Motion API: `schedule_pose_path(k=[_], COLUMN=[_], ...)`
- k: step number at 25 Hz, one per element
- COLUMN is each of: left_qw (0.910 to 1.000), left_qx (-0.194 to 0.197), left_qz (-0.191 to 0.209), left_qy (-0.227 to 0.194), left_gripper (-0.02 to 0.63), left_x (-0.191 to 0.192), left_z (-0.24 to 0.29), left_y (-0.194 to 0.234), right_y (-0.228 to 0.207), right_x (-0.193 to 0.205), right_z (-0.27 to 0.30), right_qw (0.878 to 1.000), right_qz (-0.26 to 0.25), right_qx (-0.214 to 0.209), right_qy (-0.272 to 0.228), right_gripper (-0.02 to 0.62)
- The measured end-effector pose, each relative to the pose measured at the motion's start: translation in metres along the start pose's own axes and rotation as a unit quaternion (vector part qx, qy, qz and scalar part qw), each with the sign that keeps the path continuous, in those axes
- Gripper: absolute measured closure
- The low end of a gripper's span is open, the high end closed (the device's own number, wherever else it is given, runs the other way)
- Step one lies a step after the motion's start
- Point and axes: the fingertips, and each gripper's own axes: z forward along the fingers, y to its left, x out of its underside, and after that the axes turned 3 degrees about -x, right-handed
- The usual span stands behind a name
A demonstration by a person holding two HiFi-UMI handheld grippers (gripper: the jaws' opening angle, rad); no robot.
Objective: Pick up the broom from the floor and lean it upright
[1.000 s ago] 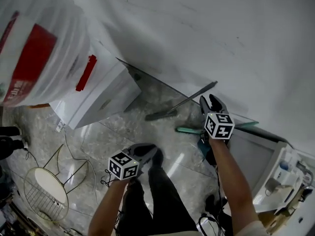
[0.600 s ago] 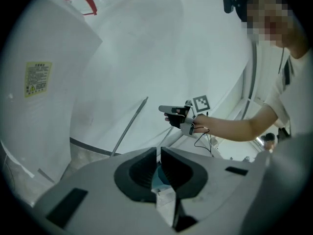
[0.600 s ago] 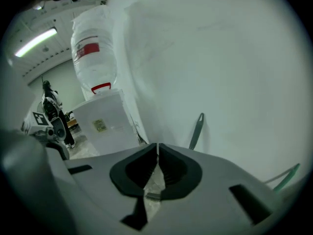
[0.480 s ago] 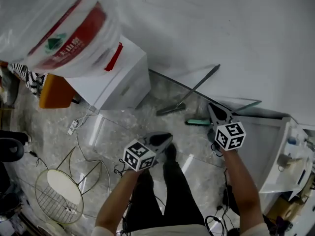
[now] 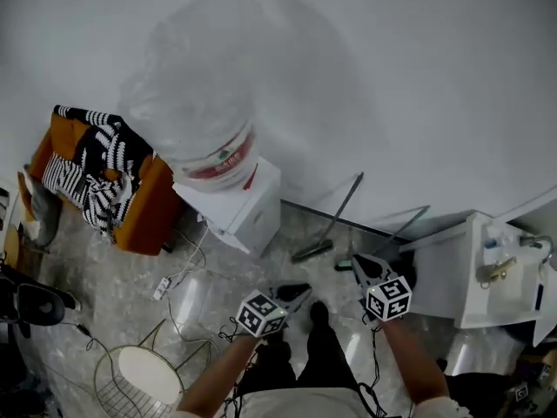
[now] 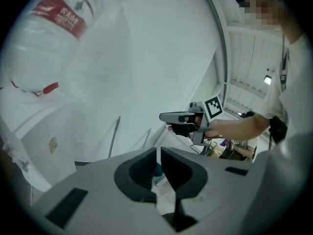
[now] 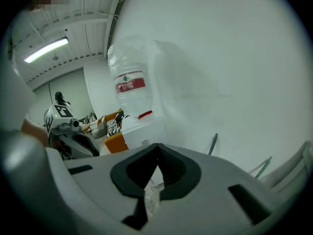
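Broom (image 5: pixel 335 216) propped upright against the plain white wall, ahead of both claws and nearer the right one, touching neither. Thin straight dark handle, flat dark head down on the glossy marbled floor (image 5: pixel 113 286). Only the handle visible from either claw's own camera, the head hidden behind the claw bodies.

Right claw (image 5: pixel 358 260): grey moulded plastic, jaws pressed together on nothing. Left claw (image 5: pixel 302 290): jaws likewise together but for a bare sliver of gap, nothing between.

Just beside the right claw's tips, a second long-handled tool (image 5: pixel 344 265) with a green head, also leaning on the wall.

Farther left of the left claw, a white box-shaped stand (image 5: pixel 248 207) bearing an upturned clear plastic jug (image 5: pixel 200 120) with a red label, fill level not readable.

Beyond that, an orange seat (image 5: pixel 144 216) draped in black-and-white striped cloth (image 5: pixel 87 168), shown in the head and right gripper views only.
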Motion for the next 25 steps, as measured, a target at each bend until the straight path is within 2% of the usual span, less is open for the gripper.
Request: schedule_pose_path(k=[6,11,18,25], left_qw=[0.9991,0.9978,0.9941,0.9918], left_qx=[0.023,0.037,0.044,0.015], left_qz=[0.034,0.056,0.098,0.119], left_qy=[0.002,0.002,-0.014,-0.045], left_gripper=[0.578,0.578,0.578,0.578], left_x=[-0.020,-0.034,-0.061,-0.084], left_z=[-0.059,-0.088,-0.109,-0.114], left_y=[-0.058,-0.088,-0.123,-0.146], right_y=[0.072,0.107,0.126,0.110], right_x=[-0.046,-0.060,-0.056,-0.055], right_z=[-0.064,-0.106,-0.166,-0.228], right_qw=[0.999,0.999,0.997,0.992], right_qz=[-0.020,-0.026,-0.054,-0.089], right_qx=[0.009,0.027,0.048,0.079], right_qy=[-0.024,-0.037,-0.032,-0.043], right_gripper=[0.594,0.594,0.594,0.594])
